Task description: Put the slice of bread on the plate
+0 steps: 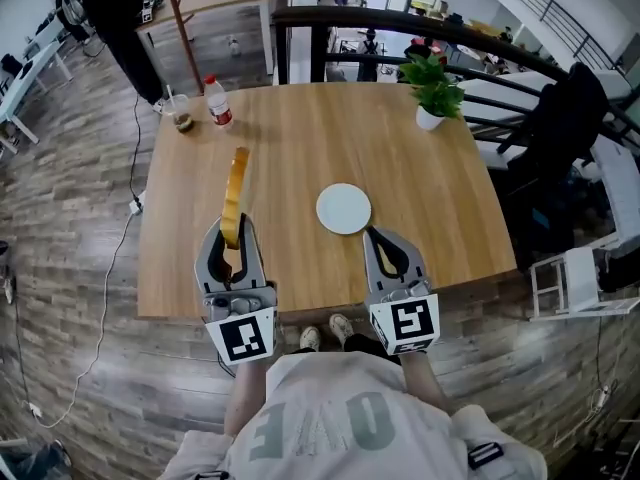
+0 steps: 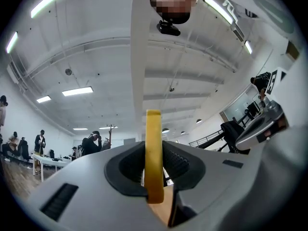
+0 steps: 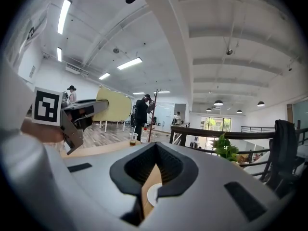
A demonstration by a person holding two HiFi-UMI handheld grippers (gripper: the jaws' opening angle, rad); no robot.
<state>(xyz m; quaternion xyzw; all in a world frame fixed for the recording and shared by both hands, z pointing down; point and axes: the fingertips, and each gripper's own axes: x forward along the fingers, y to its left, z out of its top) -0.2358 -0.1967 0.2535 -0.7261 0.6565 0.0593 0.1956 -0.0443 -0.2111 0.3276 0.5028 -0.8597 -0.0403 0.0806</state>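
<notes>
A slice of bread [image 1: 236, 193] stands on edge above the wooden table [image 1: 450, 198], pinched at its lower end by my left gripper [image 1: 231, 226]. In the left gripper view the bread [image 2: 154, 153] rises yellow and edge-on between the pads, with my left gripper [image 2: 154, 147] shut on it. The white plate [image 1: 343, 209] lies empty on the table, to the right of the bread. Just in front of the plate's near right rim is my right gripper [image 1: 373, 232], shut and holding nothing. In the right gripper view my right gripper [image 3: 155, 144] has the plate [image 3: 153, 195] showing below its jaws.
A water bottle [image 1: 217, 101] and a cup with a drink [image 1: 181, 115] stand at the table's far left corner, and a potted plant [image 1: 435, 93] at the far right. A dark railing [image 1: 400, 23] runs behind the table. A chair with a dark jacket [image 1: 565, 118] stands to the right.
</notes>
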